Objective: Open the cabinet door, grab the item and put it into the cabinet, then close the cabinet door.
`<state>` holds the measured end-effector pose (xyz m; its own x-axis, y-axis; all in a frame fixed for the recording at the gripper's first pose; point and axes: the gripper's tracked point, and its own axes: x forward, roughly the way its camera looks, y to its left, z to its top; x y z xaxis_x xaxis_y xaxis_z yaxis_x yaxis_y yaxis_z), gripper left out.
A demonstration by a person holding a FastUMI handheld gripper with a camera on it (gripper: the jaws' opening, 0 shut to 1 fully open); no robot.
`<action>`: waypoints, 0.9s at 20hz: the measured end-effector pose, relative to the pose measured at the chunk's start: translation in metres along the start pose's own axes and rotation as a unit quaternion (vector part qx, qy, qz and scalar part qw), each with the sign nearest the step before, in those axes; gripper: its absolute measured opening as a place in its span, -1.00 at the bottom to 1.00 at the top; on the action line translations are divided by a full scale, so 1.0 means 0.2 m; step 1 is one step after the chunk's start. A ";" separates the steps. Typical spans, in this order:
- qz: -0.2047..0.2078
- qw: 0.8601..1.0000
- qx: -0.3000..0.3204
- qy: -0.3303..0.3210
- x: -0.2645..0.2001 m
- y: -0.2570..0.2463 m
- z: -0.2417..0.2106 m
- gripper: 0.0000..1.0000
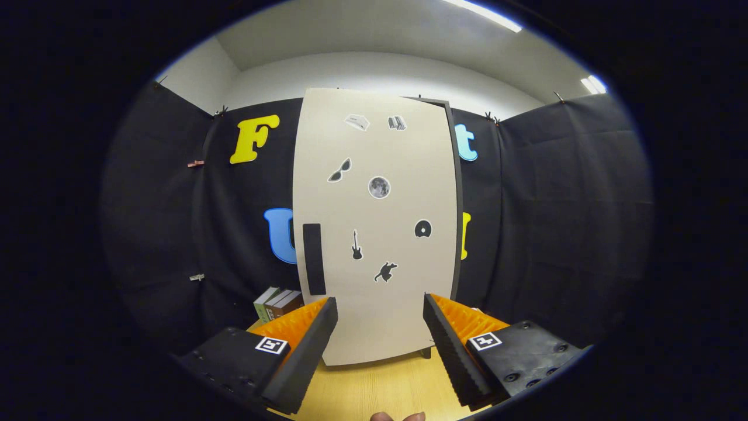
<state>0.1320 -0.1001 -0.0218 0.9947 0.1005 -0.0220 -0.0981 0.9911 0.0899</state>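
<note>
A tall cabinet (453, 193) stands on the wooden table straight ahead of me, its beige door (377, 292) closed and dotted with small stickers. A black vertical handle (314, 258) sits low on the door's left side, just beyond my left finger. My gripper (380, 310) is open, its two black-and-orange fingers (304, 351) spread wide with nothing between them, a short way in front of the door. A small stack of books (277, 303) lies on the table to the left of the cabinet, partly hidden behind my left finger.
The light wooden table (380, 386) runs under my fingers up to the cabinet's foot. Black cloth walls close in on the left, right and behind. A person's fingertips (397, 416) peek in below the gripper.
</note>
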 end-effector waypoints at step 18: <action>-0.009 0.997 -0.061 -0.041 0.16 0.00 0.06 0.95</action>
<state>0.1634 -0.0984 -0.0108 0.9950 0.0805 0.0599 -0.0786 0.9964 -0.0326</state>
